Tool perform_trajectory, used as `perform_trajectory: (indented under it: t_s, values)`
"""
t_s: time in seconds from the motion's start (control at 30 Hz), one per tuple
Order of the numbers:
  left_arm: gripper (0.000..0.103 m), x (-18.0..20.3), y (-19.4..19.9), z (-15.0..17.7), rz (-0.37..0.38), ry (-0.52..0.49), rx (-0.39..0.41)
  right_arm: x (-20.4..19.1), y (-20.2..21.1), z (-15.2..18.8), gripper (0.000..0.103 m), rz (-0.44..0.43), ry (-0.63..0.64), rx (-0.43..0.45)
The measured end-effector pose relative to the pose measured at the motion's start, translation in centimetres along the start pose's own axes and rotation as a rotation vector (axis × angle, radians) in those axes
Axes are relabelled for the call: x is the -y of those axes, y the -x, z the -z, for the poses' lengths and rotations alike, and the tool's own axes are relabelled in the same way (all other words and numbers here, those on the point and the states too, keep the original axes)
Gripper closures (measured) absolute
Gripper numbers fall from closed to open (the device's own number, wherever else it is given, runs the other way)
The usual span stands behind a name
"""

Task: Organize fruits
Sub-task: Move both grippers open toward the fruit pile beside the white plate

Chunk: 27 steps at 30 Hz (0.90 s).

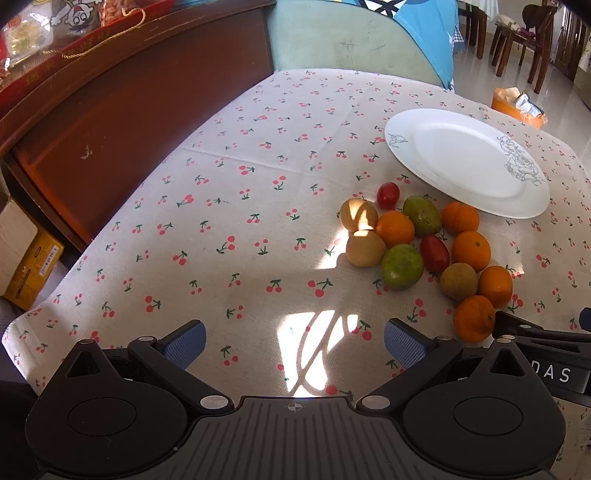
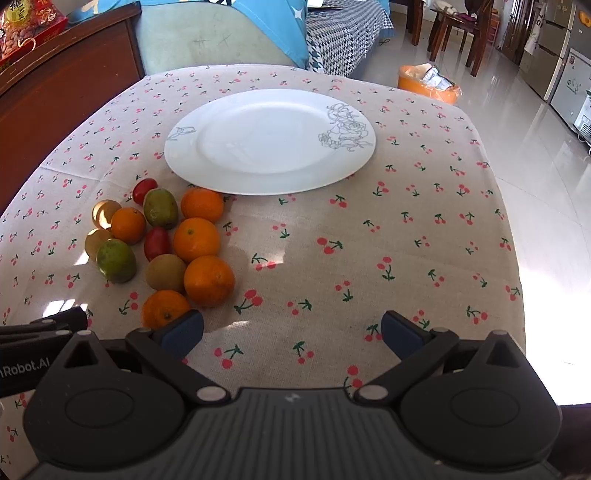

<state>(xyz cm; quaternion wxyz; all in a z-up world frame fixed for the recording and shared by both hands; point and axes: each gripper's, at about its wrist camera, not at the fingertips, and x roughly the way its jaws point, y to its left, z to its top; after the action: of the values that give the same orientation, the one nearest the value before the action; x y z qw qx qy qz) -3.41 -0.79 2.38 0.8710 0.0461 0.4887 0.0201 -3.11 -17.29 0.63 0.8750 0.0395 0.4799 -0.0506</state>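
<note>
Nothing sorted yet: plate (image 2: 269, 144) bare, all fruit (image 2: 166, 243) clustered on desk (image 2: 369, 240) just near-left of it. Left gripper (image 1: 294, 341) and right gripper (image 2: 291, 334) jaws apart, holding nothing.

Sunlit tiled floor (image 2: 535, 155), wooden chairs (image 2: 458, 33)

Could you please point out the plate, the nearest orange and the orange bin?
plate (image 2: 269, 140): right wrist view, bare centre.
nearest orange (image 2: 162, 308): right wrist view, top.
orange bin (image 2: 424, 86): right wrist view, front wall.
</note>
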Motion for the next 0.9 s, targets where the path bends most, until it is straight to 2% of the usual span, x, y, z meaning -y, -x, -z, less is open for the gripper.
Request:
perform_trajectory:
  t_s: [0.57,0.9]
  values:
    - [0.0,-0.2,0.2,-0.1,0.023,0.022,0.025,0.2,0.0,0.1,0.001,-0.02,-0.002,0.002]
    - [0.0,-0.6,0.3,0.1,0.046,0.018,0.039,3.2,1.0,1.5,0.005,-0.155,-0.019,0.049]
